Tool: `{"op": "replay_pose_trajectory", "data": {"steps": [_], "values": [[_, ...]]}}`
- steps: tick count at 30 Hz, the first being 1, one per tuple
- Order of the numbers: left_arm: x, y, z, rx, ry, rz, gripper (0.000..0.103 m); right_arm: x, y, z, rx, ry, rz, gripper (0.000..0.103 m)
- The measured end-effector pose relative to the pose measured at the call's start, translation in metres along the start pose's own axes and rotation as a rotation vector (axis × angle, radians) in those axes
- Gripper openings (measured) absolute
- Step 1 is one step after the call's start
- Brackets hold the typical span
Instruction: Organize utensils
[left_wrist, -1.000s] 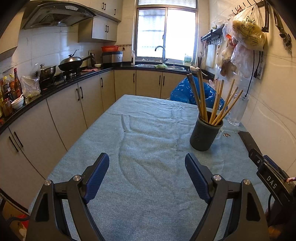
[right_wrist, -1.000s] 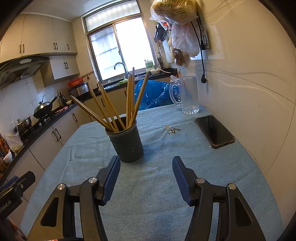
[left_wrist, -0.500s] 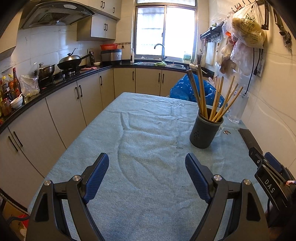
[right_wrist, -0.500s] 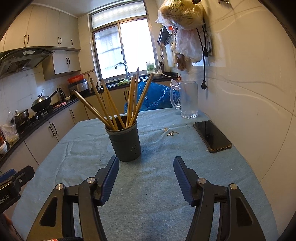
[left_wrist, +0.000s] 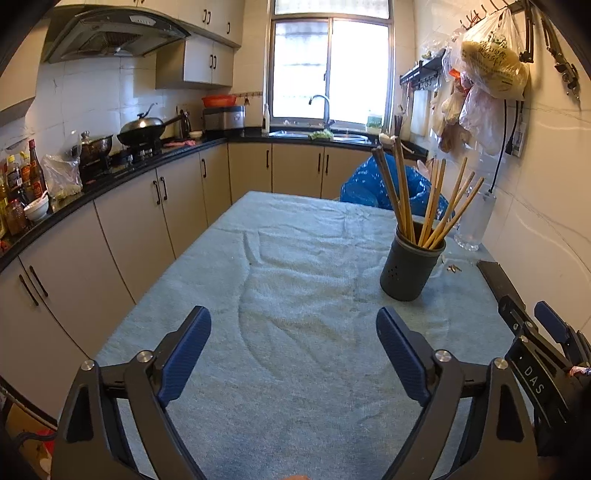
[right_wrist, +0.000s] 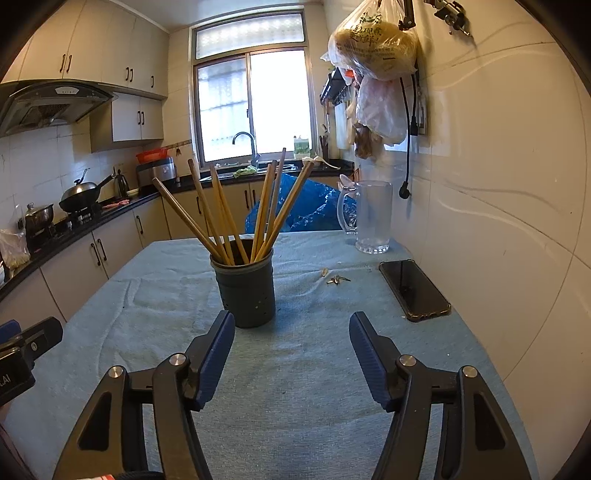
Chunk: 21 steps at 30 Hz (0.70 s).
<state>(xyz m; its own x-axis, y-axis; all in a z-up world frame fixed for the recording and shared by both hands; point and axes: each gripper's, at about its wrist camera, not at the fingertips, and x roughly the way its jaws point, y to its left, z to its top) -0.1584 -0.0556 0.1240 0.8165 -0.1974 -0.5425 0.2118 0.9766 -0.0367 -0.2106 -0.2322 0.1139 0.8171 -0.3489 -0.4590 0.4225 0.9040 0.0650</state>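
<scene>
Both grippers hung spread and empty over the counter (right_wrist: 295, 387): the left gripper (left_wrist: 293, 350) well apart from the chopsticks (right_wrist: 236, 218), which stood fanned in the holder (right_wrist: 245, 291) near the right gripper (right_wrist: 291, 354). Nothing seemed left to sort; judged best, the grippers should stay clear of the sticks.

Both grippers, left gripper (left_wrist: 293, 332) and right gripper (right_wrist: 291, 338): black frames, silver screws, blue ribbed pads (right_wrist: 216, 356); white lettering, seemingly "DAS"

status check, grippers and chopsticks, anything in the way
Left hand-held gripper open, right hand-held gripper open, both empty. Chopsticks upright in holder. Phone, keys off right.
</scene>
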Motion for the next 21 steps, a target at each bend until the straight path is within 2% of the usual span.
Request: {"op": "replay_pose_trajectory", "data": {"steps": [5, 7, 12, 21], "values": [[-0.010, 0.001, 0.001, -0.008, -0.065, 0.015, 0.097, -0.003, 0.001, 0.000, -0.003, -0.008, -0.003, 0.069], [-0.015, 0.002, 0.002, -0.017, -0.098, 0.032, 0.103, -0.004, 0.001, 0.000, -0.007, -0.008, -0.004, 0.070], [-0.022, 0.006, 0.004, -0.034, -0.146, 0.048, 0.103, -0.005, 0.002, -0.001, -0.012, -0.005, -0.006, 0.070], [-0.021, -0.001, 0.005, 0.025, -0.142, 0.063, 0.103, -0.007, 0.004, -0.002, -0.022, -0.008, -0.009, 0.071]]}}
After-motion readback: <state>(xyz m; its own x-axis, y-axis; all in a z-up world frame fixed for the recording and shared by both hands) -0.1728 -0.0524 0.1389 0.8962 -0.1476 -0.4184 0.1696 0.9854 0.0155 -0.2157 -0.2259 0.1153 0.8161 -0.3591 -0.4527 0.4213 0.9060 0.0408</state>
